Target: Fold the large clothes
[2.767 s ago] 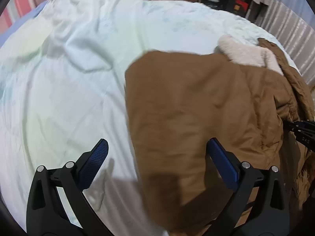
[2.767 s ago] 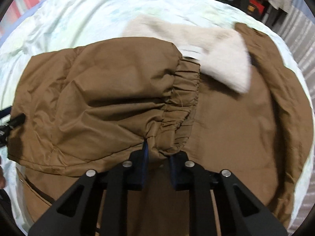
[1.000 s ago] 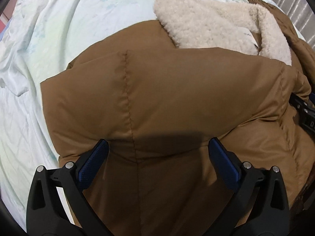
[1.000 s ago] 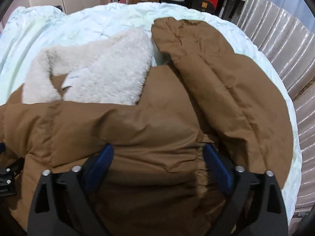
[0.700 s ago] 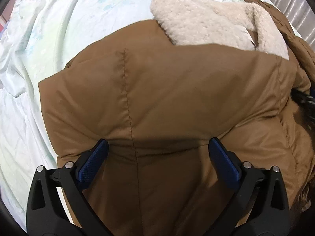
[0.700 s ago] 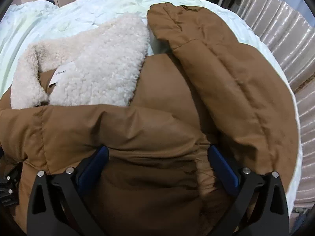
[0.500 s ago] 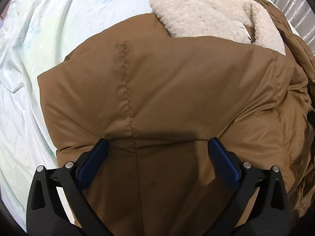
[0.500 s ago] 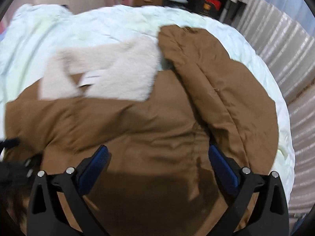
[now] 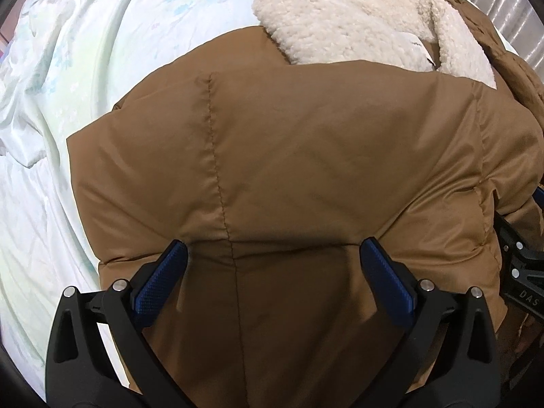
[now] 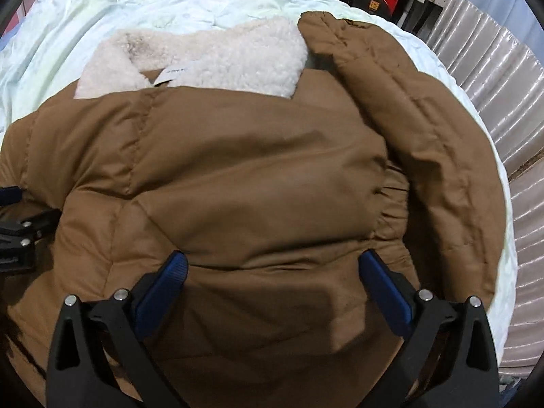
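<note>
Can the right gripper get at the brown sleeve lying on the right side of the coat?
Probably yes. The right gripper is open and the sleeve lies uncovered on top, nothing between them.

Jackets: I count one, the brown padded jacket (image 9: 306,156) (image 10: 238,176).
Fleece collars: one, the cream collar (image 9: 357,23) (image 10: 217,57) on it.
Sleeves I can make out: two, one folded sleeve (image 10: 258,183) across the body and one side sleeve (image 10: 425,129).
Bedspreads: one pale bedspread (image 9: 68,68) (image 10: 68,44).
Grippers: two, my left gripper (image 9: 272,265) and my right gripper (image 10: 272,268).
</note>
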Demonstrator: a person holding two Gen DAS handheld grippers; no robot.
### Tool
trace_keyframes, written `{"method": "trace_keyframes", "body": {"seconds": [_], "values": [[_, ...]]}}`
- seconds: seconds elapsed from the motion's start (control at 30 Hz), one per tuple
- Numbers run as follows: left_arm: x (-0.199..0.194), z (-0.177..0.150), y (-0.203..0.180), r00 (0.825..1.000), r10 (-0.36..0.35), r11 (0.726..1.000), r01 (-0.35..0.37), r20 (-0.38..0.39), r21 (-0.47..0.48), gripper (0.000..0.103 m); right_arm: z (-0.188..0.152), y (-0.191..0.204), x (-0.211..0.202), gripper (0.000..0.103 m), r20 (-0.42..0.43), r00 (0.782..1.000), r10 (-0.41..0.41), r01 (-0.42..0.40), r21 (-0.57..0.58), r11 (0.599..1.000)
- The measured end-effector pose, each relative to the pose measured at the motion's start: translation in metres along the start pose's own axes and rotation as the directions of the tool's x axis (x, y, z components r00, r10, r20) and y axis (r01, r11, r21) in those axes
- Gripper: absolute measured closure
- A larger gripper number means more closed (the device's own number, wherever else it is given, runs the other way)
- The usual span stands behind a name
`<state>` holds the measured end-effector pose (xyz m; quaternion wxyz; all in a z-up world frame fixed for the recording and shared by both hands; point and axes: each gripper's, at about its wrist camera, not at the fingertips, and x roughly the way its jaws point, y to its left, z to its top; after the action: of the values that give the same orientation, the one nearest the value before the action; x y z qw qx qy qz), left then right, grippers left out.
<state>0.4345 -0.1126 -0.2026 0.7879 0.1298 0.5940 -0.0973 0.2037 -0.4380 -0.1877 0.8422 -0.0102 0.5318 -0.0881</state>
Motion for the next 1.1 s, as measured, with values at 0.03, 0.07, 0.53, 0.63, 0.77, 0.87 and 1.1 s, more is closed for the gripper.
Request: {"method": "trace_keyframes", "body": {"seconds": [0.03,0.07,0.53,0.63,0.77,0.87,1.1], "values": [[-0.005,-0.004,-0.012,1.0,0.003,1.0,-0.003,-0.001,0.003,0.003,-0.001,0.0,0.003,0.001,-0.004,1.0,0.008,-0.008,-0.001,1.0],[-0.01,-0.001,-0.013,1.0,0.001,1.0,-0.001,-0.007,0.01,0.003,-0.001,-0.001,0.005,0.001,-0.012,1.0,0.016,-0.016,0.001,1.0],[-0.05,-0.03,-0.045,0.995,-0.029,0.996,0.037,-0.091,0.083,0.003,0.072,-0.049,-0.041,0.002,0.149,0.977,-0.154,0.151,0.034,0.988],[-0.04,-0.03,-0.041,0.992,-0.048,0.998,0.053,-0.117,0.04,0.003,0.099,-0.065,-0.015,0.002,0.118,0.97,-0.213,0.211,0.023,0.977],[-0.038,-0.031,-0.049,0.995,-0.006,0.998,0.012,-0.104,0.061,0.003,0.109,-0.075,0.01,0.002,0.081,0.967,-0.24,0.237,0.044,0.971],[-0.045,-0.023,-0.058,0.995,0.0,0.998,0.006,-0.097,0.061,0.003,0.119,-0.076,0.028,0.002,0.064,0.955,-0.289,0.287,0.03,0.957],[-0.041,-0.012,-0.035,0.995,-0.031,0.997,0.039,-0.099,0.072,0.003,0.116,-0.075,0.037,0.044,0.038,0.952,-0.303,0.303,0.019,0.953]]}}
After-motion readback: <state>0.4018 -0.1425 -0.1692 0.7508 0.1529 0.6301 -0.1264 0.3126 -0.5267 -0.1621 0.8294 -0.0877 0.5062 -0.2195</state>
